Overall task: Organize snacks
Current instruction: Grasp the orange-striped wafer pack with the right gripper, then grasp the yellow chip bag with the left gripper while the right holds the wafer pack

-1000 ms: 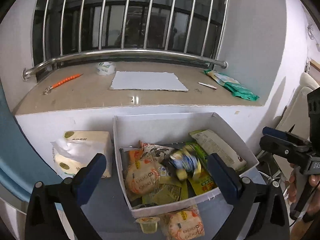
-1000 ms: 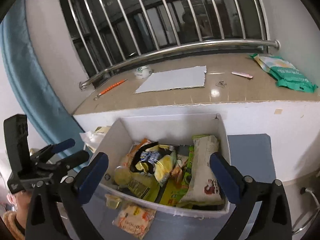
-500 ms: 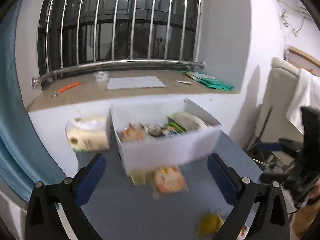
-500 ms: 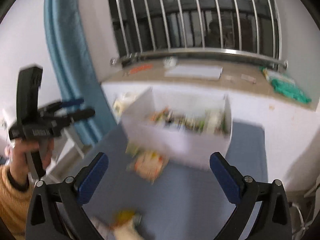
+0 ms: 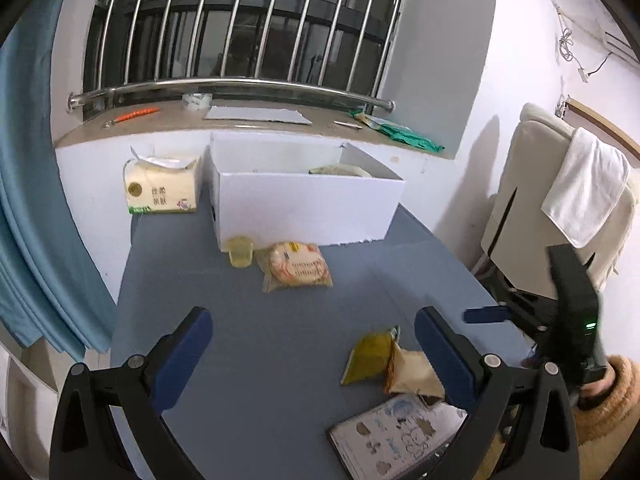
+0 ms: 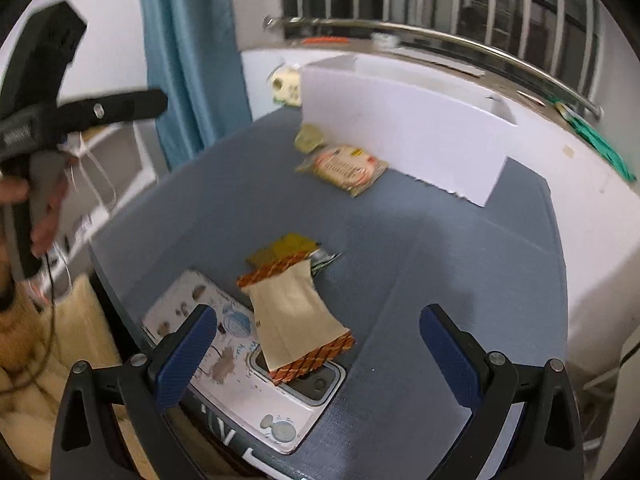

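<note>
A white box (image 5: 304, 204) (image 6: 400, 128) stands at the far end of the blue-grey table (image 5: 260, 320). Its front wall hides most of the snacks inside. Against that wall lie a jelly cup (image 5: 240, 252) (image 6: 308, 138) and an orange round-snack packet (image 5: 296, 266) (image 6: 344, 166). Nearer to me, a yellow packet (image 5: 370, 354) (image 6: 286, 250) and a tan packet with orange ends (image 5: 414, 372) (image 6: 296, 316) lie side by side. The tan packet partly rests on a phone (image 6: 240, 372). My left gripper (image 5: 314, 344) and right gripper (image 6: 316, 344) hover open and hold nothing.
A tissue pack (image 5: 162, 188) sits left of the box. Behind the box is a window sill (image 5: 256, 124) with paper, a tape roll and green packets. A blue curtain (image 5: 28, 200) hangs on the left. A chair with a towel (image 5: 584, 196) stands on the right.
Both grippers have pulled back from above the box toward the table's near end. The near packets and phone have come into view, and the box's contents are now mostly hidden.
</note>
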{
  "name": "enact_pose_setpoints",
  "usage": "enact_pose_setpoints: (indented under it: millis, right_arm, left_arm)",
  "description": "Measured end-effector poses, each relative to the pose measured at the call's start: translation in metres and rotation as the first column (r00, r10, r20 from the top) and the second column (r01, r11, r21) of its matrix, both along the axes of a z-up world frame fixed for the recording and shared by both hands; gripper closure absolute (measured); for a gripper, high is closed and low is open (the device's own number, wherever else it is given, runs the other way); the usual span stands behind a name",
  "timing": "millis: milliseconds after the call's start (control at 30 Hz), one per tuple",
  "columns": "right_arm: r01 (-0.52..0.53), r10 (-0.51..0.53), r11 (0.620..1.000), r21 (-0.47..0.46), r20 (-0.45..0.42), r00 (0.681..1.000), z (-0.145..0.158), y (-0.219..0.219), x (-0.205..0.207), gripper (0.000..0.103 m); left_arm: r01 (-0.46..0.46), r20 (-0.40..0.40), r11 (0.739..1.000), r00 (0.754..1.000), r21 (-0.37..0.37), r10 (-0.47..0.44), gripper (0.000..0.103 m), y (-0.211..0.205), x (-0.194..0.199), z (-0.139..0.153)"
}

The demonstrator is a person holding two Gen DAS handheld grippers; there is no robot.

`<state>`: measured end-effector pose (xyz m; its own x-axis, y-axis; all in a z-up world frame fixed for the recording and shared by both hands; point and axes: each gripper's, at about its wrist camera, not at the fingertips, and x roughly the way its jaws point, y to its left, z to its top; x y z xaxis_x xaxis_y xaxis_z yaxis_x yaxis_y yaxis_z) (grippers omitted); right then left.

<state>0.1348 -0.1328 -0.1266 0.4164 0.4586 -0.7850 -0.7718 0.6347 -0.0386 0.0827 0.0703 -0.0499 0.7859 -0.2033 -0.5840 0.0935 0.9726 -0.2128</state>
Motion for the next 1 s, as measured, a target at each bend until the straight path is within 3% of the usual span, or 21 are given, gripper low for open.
enact_pose_setpoints:
  millis: [267,367,400,433,700,1000]
  right_arm:
    - [-0.084,0.079,0.993,-0.084,-0.069,0.995,-0.033,0.021,0.015,0.002]
    - [-0.104,0.097,0.993,-0.049,-0.131,0.987,-0.038,0.024,0.022,0.027]
    - [-0.111,0.105,0.993,-0.032,-0.146,0.984,-0.038,0.024,0.024,0.043]
    - [-0.106,0.101,0.994,-0.029,-0.137,0.985,-0.036,0.024,0.023,0.053]
    - [-0.060,0.063,0.998,0.032,-0.100,0.993,-0.014,0.003,0.010,0.054]
    - [0.159,-0.152,0.968,0.192,-0.047,0.987,0.024,-0.062,0.000,0.054]
  left_arm:
    - [0.022,-0.045,1.000,0.999,0.008,-0.022,0.000,-0.004,-0.003,-0.016]
    - [0.031,-0.063,0.999,0.998,0.017,-0.030,0.000,-0.007,-0.001,-0.022]
    - [0.033,-0.068,0.999,0.997,0.020,-0.032,0.000,-0.008,0.000,-0.023]
    - [0.039,-0.076,0.999,0.996,0.028,-0.037,0.000,-0.010,0.002,-0.026]
    - [0.108,-0.137,0.993,0.986,0.058,-0.099,0.000,-0.033,0.020,-0.040]
    - [0.208,-0.260,0.974,0.949,0.087,-0.179,0.000,-0.087,0.063,-0.076]
